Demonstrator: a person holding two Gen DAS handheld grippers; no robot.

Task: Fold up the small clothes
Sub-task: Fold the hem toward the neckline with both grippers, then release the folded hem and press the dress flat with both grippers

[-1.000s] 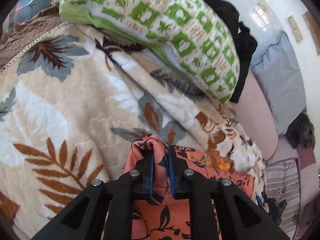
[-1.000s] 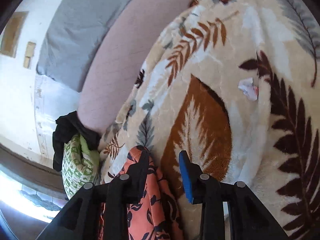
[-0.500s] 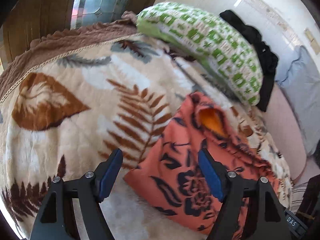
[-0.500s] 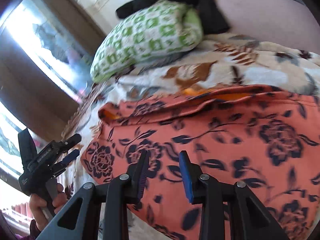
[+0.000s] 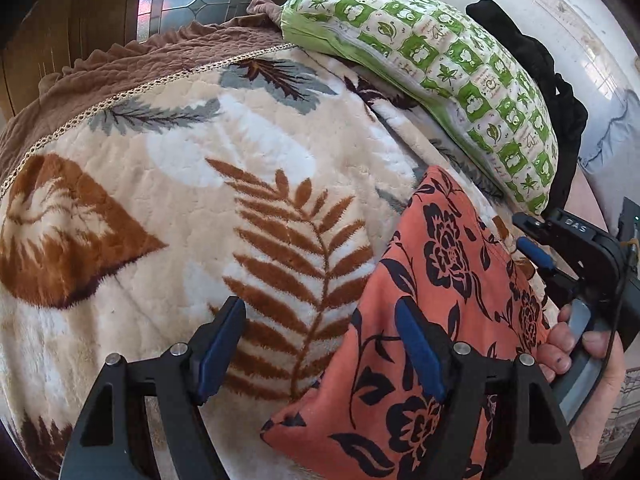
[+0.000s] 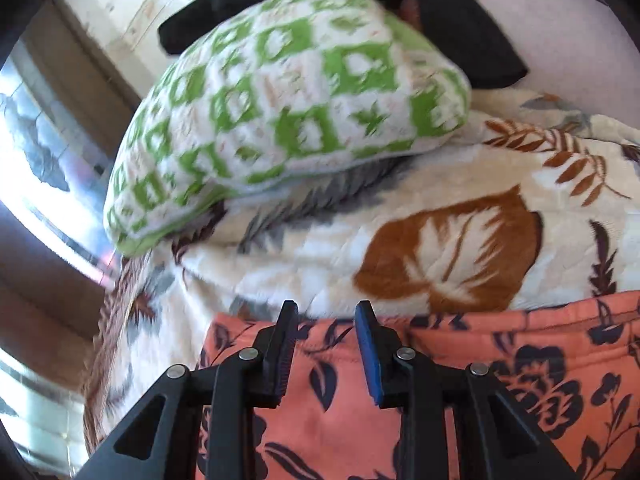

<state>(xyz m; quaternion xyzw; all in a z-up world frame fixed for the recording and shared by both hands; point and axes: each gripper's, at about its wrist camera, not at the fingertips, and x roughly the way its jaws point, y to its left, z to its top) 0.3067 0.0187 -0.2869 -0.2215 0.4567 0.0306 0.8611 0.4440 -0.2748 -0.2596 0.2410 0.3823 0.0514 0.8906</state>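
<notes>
An orange garment with a dark flower print (image 5: 436, 292) lies flat on a cream leaf-patterned blanket (image 5: 200, 200). My left gripper (image 5: 320, 324) is open and empty, hovering over the garment's left edge and the blanket. The right gripper (image 5: 536, 256), held in a hand, shows at the garment's far right side in the left wrist view. In the right wrist view my right gripper (image 6: 326, 314) is open and empty over the garment's (image 6: 500, 380) upper hem, where it meets the blanket (image 6: 440, 220).
A green-and-white patterned pillow (image 5: 440, 64) lies at the back of the blanket, with black cloth (image 5: 540, 64) behind it. A brown quilted cover (image 5: 120, 72) edges the blanket at the left. A pink sheet (image 6: 560, 32) lies beyond the pillow.
My left gripper let go of the garment a second ago and pulled back, open. The garment now lies flatter. My right gripper has moved up to the garment's top hem.
</notes>
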